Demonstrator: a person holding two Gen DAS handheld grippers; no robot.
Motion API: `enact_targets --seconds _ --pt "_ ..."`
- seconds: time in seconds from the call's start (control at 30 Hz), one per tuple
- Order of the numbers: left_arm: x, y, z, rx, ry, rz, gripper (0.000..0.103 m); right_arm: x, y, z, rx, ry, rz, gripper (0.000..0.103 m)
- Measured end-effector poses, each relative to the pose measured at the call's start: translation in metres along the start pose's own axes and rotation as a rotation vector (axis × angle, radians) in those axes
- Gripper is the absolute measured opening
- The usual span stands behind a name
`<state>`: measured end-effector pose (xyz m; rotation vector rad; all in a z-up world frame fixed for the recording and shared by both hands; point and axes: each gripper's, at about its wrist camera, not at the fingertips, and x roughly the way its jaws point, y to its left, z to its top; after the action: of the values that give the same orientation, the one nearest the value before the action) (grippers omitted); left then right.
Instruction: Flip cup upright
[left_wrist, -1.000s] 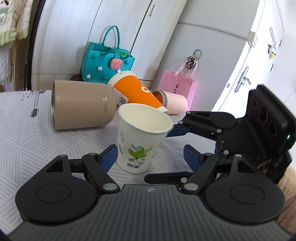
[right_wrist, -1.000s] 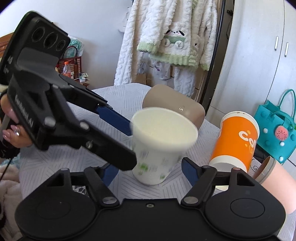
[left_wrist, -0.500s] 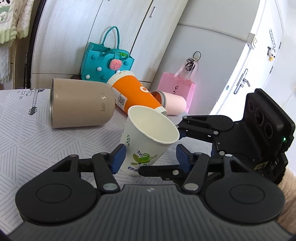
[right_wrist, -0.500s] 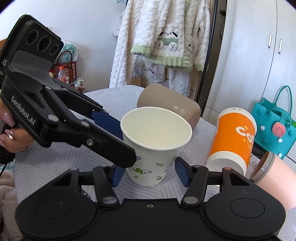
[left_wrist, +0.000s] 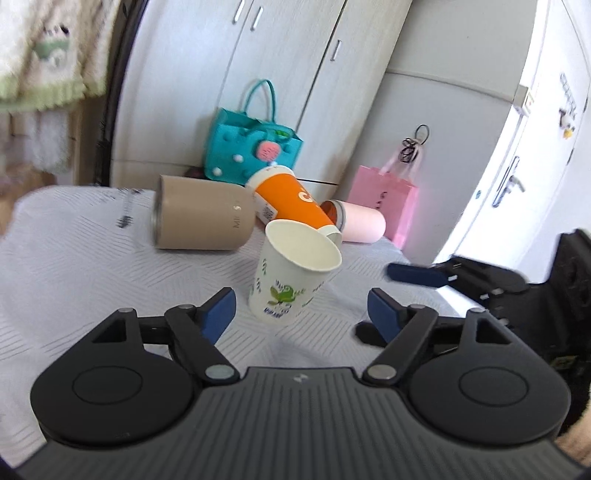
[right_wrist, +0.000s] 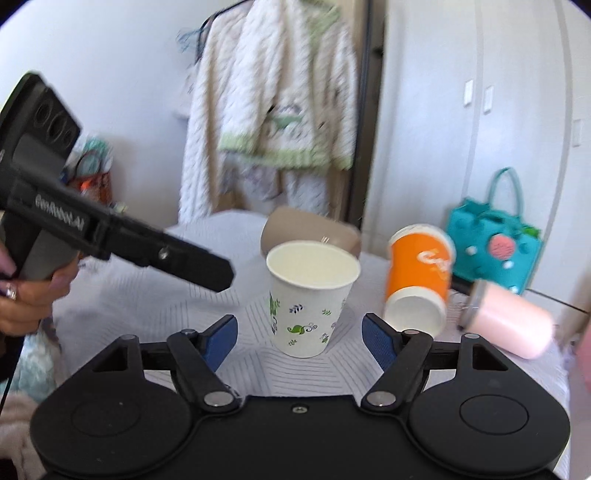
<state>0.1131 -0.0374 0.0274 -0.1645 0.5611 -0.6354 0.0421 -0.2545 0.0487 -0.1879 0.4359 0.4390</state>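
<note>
A white paper cup with green leaf print stands upright on the white patterned tablecloth, mouth up; it also shows in the right wrist view. My left gripper is open and empty, its blue pads just short of the cup. My right gripper is open and empty, also just in front of the cup. The right gripper shows at the right of the left wrist view, and the left gripper at the left of the right wrist view. Neither touches the cup.
Behind the paper cup lie a beige tumbler, an orange cup and a pink tumbler, all on their sides. A teal bag and a pink bag stand by the cabinets. A robe hangs behind.
Both grippers have opened wider and drawn back from the paper cup. The cup now stands free on the table.
</note>
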Motion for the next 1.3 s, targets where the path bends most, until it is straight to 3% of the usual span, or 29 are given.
enact_targets --seconds 0.2,0.47,0.8,0.9,1.13,1.3 --pt "-0.038 -0.029 -0.015 0.068 -0.037 0.104 0.082 -0.040 0.021 0.000 0.010 -0.057 -0.067 0.082" --pt "-0.073 -0.057 -0.035 0.110 -0.048 0.183 0.084 -0.074 0.039 -0.009 0.070 -0.077 -0.105 0.084" --pt "-0.089 -0.071 -0.048 0.135 -0.083 0.313 0.097 -0.098 0.049 -0.020 0.129 -0.109 -0.159 0.091" --pt "-0.092 -0.071 -0.052 0.119 -0.084 0.334 0.103 -0.102 0.052 -0.025 0.155 -0.115 -0.193 0.100" --pt "-0.091 -0.070 -0.060 0.112 -0.076 0.399 0.103 -0.102 0.063 -0.033 0.197 -0.118 -0.328 0.103" --pt "-0.093 -0.068 -0.066 0.097 -0.083 0.444 0.103 -0.102 0.070 -0.037 0.233 -0.102 -0.346 0.103"
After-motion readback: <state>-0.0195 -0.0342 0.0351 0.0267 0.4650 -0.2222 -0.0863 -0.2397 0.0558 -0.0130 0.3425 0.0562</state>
